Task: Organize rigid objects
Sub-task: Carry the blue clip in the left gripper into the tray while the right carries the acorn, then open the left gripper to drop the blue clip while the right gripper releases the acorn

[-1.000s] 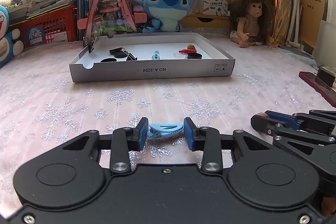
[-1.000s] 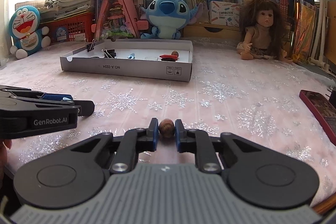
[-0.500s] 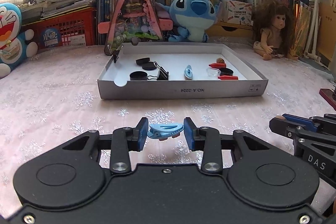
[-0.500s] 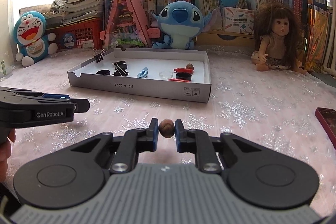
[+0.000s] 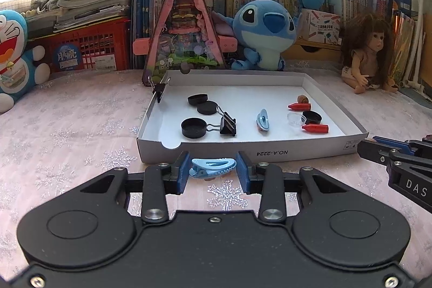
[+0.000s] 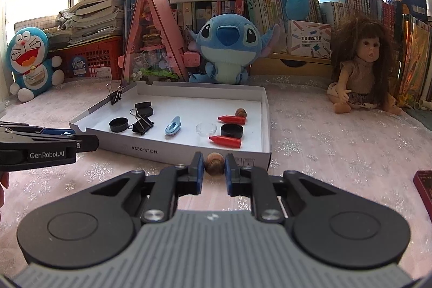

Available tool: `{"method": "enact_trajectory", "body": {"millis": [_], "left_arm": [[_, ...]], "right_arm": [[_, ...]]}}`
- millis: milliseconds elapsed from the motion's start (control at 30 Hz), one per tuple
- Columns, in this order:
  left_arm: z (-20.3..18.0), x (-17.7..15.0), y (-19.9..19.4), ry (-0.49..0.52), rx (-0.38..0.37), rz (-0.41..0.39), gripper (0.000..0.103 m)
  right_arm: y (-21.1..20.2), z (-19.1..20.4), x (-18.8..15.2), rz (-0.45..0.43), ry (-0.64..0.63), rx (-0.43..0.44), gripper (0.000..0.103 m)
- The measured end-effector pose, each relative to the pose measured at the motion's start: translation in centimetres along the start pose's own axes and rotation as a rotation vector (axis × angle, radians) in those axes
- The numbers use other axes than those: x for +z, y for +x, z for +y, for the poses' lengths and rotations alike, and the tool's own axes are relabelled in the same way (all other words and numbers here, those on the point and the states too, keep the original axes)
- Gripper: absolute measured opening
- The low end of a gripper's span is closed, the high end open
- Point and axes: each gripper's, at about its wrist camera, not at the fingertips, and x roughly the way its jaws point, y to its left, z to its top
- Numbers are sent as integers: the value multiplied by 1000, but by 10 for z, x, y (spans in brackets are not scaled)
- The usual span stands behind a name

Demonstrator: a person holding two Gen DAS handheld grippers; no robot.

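Observation:
My left gripper is shut on a light blue hair clip, held just in front of the near wall of a shallow white box. My right gripper is shut on a small brown nut-like ball, close to the box's near right corner. Inside the box lie black caps, a black binder clip, another blue clip, red cone pieces, a clear dish and a second brown ball.
Another binder clip grips the box's left wall. Plush toys, a pink triangular case, a doll, books and a red crate line the back. A dark red item lies at the right edge of the snowflake cloth.
Both grippers have carried their loads forward and slightly up toward the white box, which now looms larger and closer. Neither grip has altered.

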Motion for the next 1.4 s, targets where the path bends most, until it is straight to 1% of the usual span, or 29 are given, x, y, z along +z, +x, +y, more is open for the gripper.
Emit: {"method": "enact_trajectory", "body": {"millis": [133,267,400,567,667,767,867,933,1033,1133,1400], "left_arm": [[6,11,9,-26,-10,3,34],[10,26,18,-33,-13,-22,34],[15,37,29,-63,-25,-35,34],[19,50,53,-85,-21,-29,34],[18,56,71,-92,-6,-50,34],[11,64,97,-107,7,-87,34],[5,70,121,-101,4,-65,34],[1,72,130,-72,8,-66,35],[-3,75,141,-52,12,-63,35],[-4,76,150,-46,15,-46,35],[-5,74,162,-40,17,-31,35]], "right_arm": [[12,0,11,-5,-17,-4,20],[25,-3,23,-1,-24,-9,20],[39,-9,34,-3,-8,1,20],[60,-12,40,6,13,5,20],[77,-10,45,8,4,-1,20],[104,-6,51,20,29,-1,20],[126,-5,55,17,42,10,20],[136,-6,57,28,64,27,20],[147,-3,58,35,39,20,20],[156,-4,58,60,46,27,20],[168,-5,52,86,40,29,20]]}}
